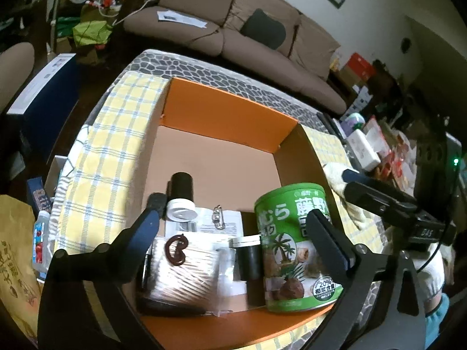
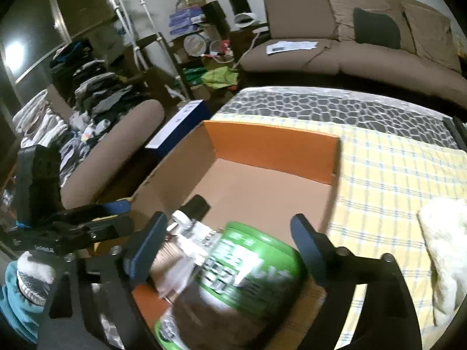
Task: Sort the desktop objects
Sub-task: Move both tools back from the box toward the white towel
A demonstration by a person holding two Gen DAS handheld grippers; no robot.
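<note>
Orange box (image 1: 221, 110) on table held green can (image 1: 294, 245), cotton-swab tub (image 1: 181, 268), two dark vials, grouped for sorting; left gripper (image 1: 236, 227) and right gripper (image 2: 230, 239) stood wide, empty.

Orange box (image 1: 227, 110) half filled, with free room at its far end.

The near half of the box floor was crowded: a green can (image 1: 294, 245) stood upright against the right wall, and beside it lay a dark jar (image 1: 248, 256), a clear bag (image 1: 186, 259), papers (image 1: 216, 221) and a black bottle (image 1: 181, 195) with a white cap. The far half of the floor was bare up to the tall back wall. The left gripper (image 1: 236, 227) hung wide open over the clutter, and the right gripper (image 2: 227, 242) stood wide open around the can without touching it. To the right, the checked cloth (image 2: 394, 175) lay mostly bare, apart from a white towel (image 2: 446, 248) at its edge.
</note>
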